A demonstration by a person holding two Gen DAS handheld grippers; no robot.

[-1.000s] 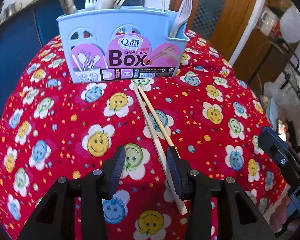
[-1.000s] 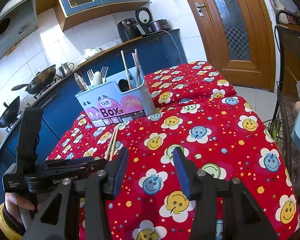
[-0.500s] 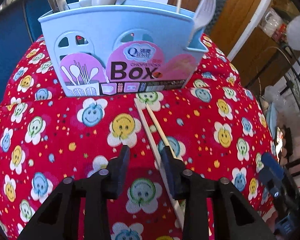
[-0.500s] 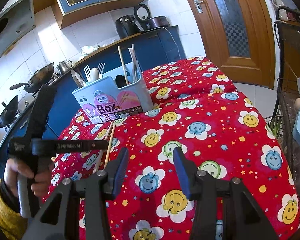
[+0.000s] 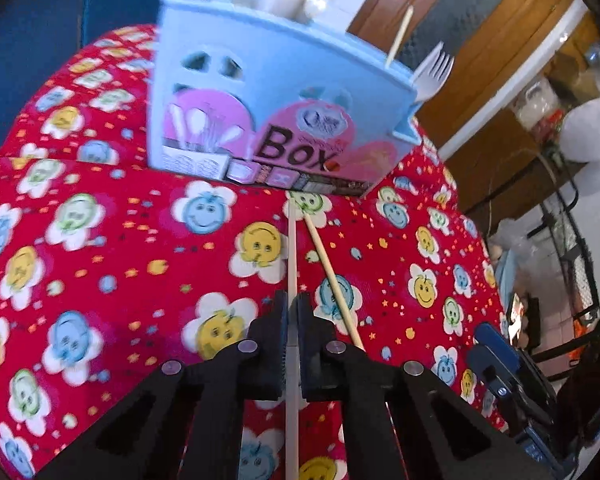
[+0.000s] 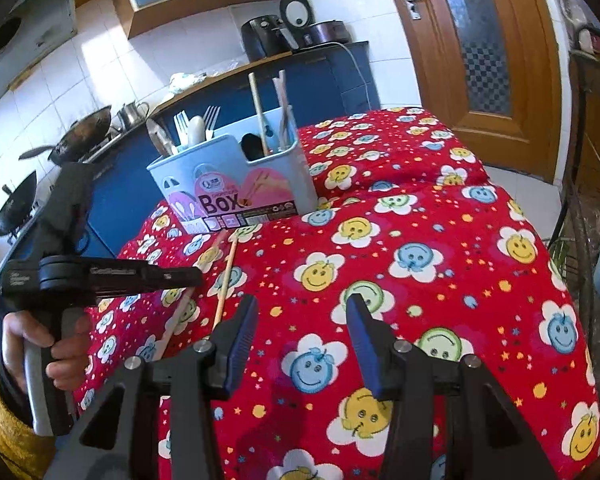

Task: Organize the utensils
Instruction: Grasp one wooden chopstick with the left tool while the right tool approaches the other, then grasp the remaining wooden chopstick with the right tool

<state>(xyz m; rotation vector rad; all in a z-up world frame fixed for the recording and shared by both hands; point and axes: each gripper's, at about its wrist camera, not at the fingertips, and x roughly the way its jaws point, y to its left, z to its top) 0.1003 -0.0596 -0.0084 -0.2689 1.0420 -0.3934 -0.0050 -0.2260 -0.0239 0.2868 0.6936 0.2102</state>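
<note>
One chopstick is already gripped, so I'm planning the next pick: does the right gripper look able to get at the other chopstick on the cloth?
Probably yes: the right gripper is open and empty, and the tan chopstick lies bare just left of it.

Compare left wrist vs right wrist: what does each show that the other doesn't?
Left wrist only: the left gripper from behind, its jaws having just closed on the pale chopstick, and a white plastic fork at the box's end.

Right wrist only: the right gripper with jaws open and nothing between them, the hand holding the left gripper, woks on the stove.

Both: the blue utensil box, the tan chopstick lying loose, the red smiley tablecloth, the wooden door.
</note>
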